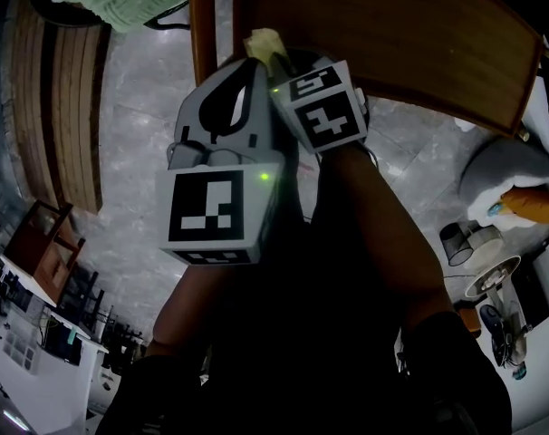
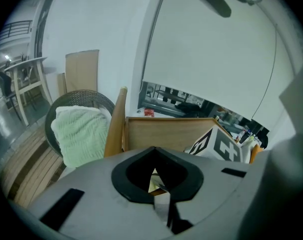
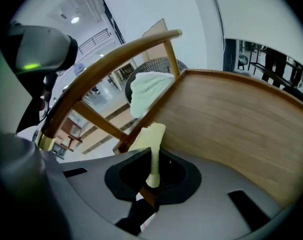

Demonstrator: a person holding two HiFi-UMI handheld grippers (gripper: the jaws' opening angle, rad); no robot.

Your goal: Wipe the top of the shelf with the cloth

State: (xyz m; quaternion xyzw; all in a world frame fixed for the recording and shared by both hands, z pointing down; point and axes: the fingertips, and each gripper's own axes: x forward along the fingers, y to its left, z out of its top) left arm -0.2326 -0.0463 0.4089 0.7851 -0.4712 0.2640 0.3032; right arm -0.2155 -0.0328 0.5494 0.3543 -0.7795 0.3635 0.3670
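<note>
Holds both grippers close together at 12 o'clock of the head view, side by side over the near edge of the wooden shelf (image 1: 410,43). Grasps the pale yellow cloth (image 3: 153,136) in the right gripper (image 3: 151,184), clenched on its lower end, the upper end standing free just beside the shelf's edge. Pinches a small corner of that cloth in the left gripper (image 2: 155,185) as well, clenched. Shows the cloth in the head view as a tuft at 12 o'clock of both grippers, between a wooden rail (image 1: 200,16) and the shelf top. Cannot tell about contact with the wood. Faces a pale green blanket (image 2: 81,134) on a round wicker chair (image 2: 99,98) at 9 o'clock of the left gripper view, well apart.
</note>
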